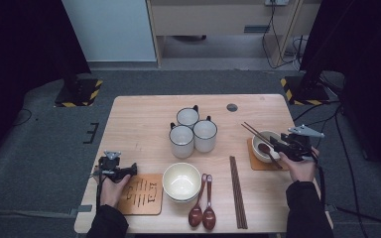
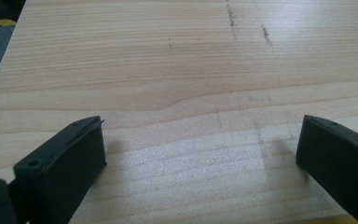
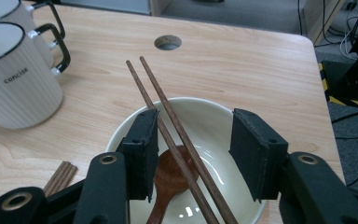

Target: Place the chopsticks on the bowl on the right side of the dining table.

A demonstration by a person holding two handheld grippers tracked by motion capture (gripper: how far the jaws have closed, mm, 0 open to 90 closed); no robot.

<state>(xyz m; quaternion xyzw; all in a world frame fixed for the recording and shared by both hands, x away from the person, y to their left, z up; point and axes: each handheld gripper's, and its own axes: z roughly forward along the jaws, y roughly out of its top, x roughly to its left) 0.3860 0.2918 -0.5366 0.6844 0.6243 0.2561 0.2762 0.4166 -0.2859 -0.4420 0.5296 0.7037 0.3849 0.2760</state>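
My right gripper (image 3: 193, 156) stands with jaws part-open, releasing the chopsticks (image 3: 168, 121) laid across the bowl (image 3: 214, 119) near the worktop's right edge; next, withdraw clear without knocking them.

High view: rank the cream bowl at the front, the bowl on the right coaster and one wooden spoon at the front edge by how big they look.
1. Cream bowl at the front, widest.
2. Bowl on the right coaster, smaller across; it sits farther from the camera, so part of that may be distance.
3. Wooden spoon, long but thin, least area.
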